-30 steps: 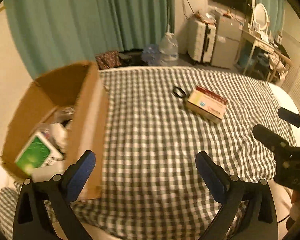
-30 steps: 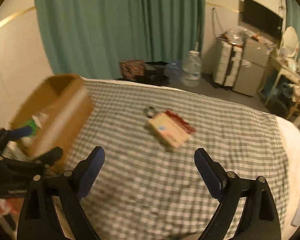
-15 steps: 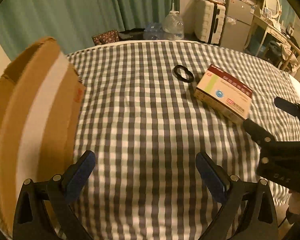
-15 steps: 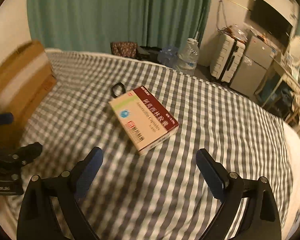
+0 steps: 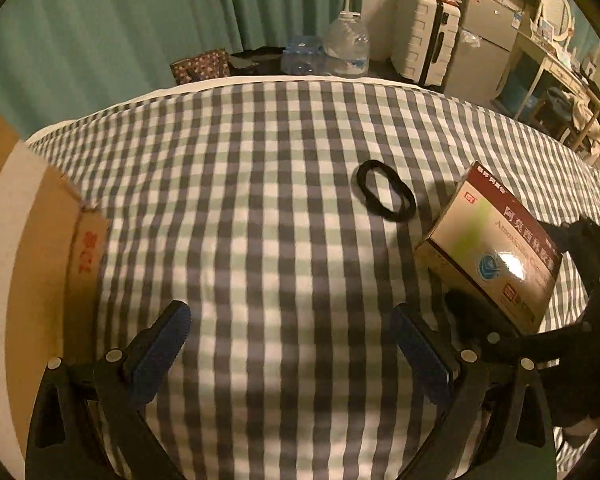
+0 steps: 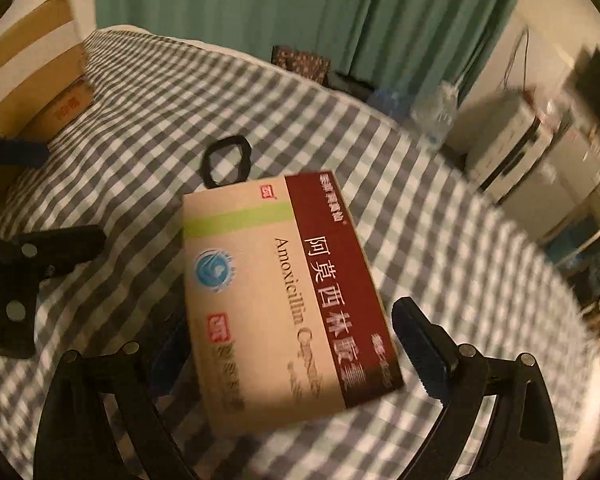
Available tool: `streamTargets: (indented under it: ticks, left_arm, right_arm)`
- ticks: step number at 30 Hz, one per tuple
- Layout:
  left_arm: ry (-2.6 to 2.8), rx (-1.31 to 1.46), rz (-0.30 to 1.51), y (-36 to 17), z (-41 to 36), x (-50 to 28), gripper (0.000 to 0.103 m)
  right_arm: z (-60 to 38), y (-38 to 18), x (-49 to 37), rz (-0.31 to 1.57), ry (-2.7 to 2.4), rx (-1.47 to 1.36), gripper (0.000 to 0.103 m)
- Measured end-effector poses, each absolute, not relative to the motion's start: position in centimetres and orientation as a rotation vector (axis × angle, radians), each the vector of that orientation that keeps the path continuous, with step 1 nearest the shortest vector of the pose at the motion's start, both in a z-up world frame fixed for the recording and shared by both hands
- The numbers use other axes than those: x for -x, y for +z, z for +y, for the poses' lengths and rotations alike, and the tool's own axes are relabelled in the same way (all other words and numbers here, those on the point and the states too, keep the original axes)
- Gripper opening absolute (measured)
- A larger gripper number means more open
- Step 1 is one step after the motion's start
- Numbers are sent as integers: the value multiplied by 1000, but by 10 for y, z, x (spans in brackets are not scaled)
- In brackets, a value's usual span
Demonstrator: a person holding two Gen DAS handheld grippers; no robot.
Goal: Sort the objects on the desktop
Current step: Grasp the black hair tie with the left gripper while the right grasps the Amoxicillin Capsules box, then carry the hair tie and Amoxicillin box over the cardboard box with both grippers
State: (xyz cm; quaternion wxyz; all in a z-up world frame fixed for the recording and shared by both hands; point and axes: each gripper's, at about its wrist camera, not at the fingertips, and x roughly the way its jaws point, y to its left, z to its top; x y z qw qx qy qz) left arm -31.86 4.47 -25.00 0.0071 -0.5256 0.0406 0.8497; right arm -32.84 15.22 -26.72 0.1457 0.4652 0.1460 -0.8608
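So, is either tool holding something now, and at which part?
Nothing is held. The right tool is open, its fingers either side of the medicine box without closing. The left tool is open over the checked cloth.

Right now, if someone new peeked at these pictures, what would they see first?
First, the big medicine box, lying on the checked cloth between the open fingers of the right gripper. Just behind it lies a black hair tie. A cardboard box stands at the cloth's left edge, beside the open left gripper.

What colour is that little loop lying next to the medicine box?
Black. The loop shows best in the left wrist view, lying on the checked cloth.
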Motion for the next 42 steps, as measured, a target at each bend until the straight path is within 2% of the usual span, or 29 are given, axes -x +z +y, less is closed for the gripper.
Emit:
streamTargets:
  ticks: [2, 3, 13, 14, 15, 16, 17, 19, 22, 29, 34, 42]
  left_arm:
    - [2659, 1637, 99, -251, 46, 325, 103]
    - [2652, 1633, 72, -250, 47, 329, 103]
    - [2697, 1467, 12, -248, 90, 374, 102]
    - [2717, 1448, 0, -248, 91, 379, 96]
    - [2732, 1439, -8, -249, 91, 384, 85]
    - [2731, 1451, -15, -252, 92, 392, 42]
    - [2693, 1487, -30, -258, 92, 399, 24]
    - [2665, 1493, -53, -260, 93, 405, 22]
    - [2639, 1492, -27, -258, 90, 405, 6]
    - [2640, 1455, -77, -239, 75, 371, 4]
    - [2637, 1443, -49, -222, 63, 334, 4]
    - [2649, 1356, -25, -167, 40, 277, 4]
  right_arm:
    - [163, -266, 329, 306, -2491, -1329, 92]
    - [167, -264, 328, 277, -2511, -1329, 81]
    - [244, -252, 316, -17, -2835, -1439, 79]
    - [251, -252, 315, -69, -2835, -1447, 79]
    - [256, -252, 315, -91, -2837, -1453, 79]
    - [260, -253, 314, -100, -2836, -1461, 79]
    - [265, -251, 314, -102, -2848, -1463, 78]
    - [273, -249, 312, -129, -2849, -1456, 78]
    - [281, -244, 307, -152, -2856, -1439, 78]
    - [269, -231, 307, -132, -2852, -1395, 77]
    - [267, -208, 287, -142, -2875, -1345, 77]
    - [234, -167, 241, -110, -2880, -1273, 77]
